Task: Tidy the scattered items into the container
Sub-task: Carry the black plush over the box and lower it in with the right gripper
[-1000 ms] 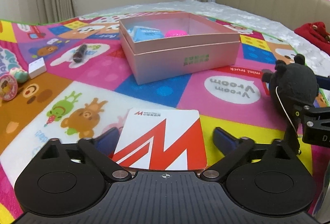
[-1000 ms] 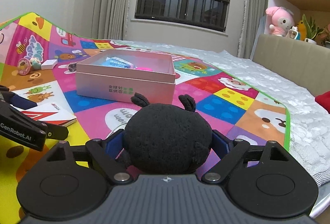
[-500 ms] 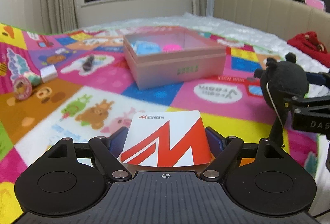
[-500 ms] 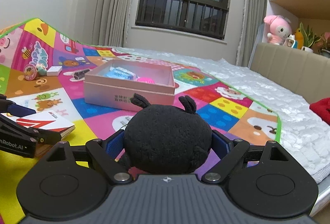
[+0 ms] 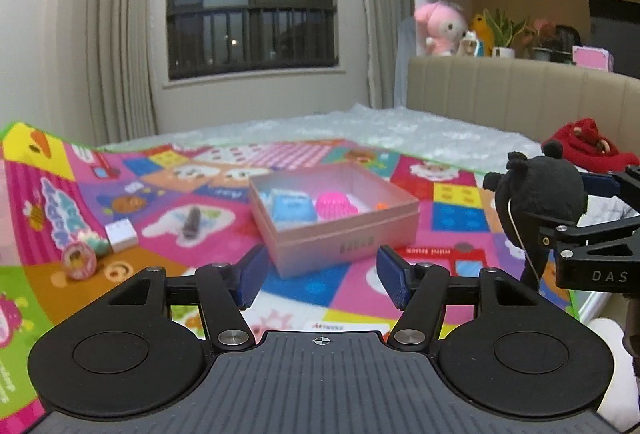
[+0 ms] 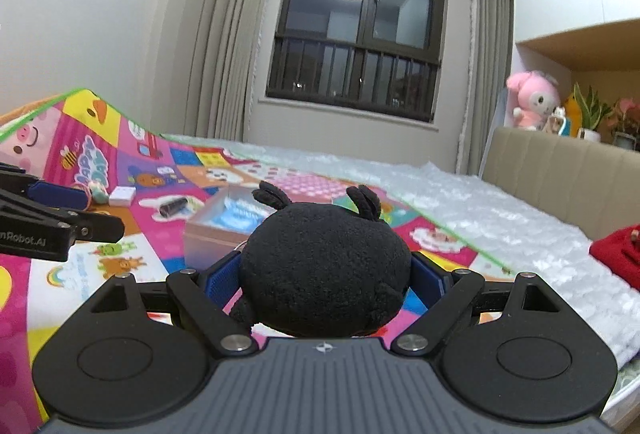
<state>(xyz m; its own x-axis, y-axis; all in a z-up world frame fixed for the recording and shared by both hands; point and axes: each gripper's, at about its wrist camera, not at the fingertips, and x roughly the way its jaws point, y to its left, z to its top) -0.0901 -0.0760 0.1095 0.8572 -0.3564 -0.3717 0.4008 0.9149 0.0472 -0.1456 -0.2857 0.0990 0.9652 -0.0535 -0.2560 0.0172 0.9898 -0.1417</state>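
Black plush toy (image 6: pixel 324 270) between right tool (image 6: pixel 325 282) pads

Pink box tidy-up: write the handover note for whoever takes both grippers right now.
Left gripper: open, jaws have just been closing with nothing between them. The red-and-white booklet lies unheld on the play mat below.
Right gripper: shut on the black plush toy, short of the pink box.
Done: blue packet and pink ball are in the box.
Left: plush, booklet, dark tube, small white box, round pink toy.
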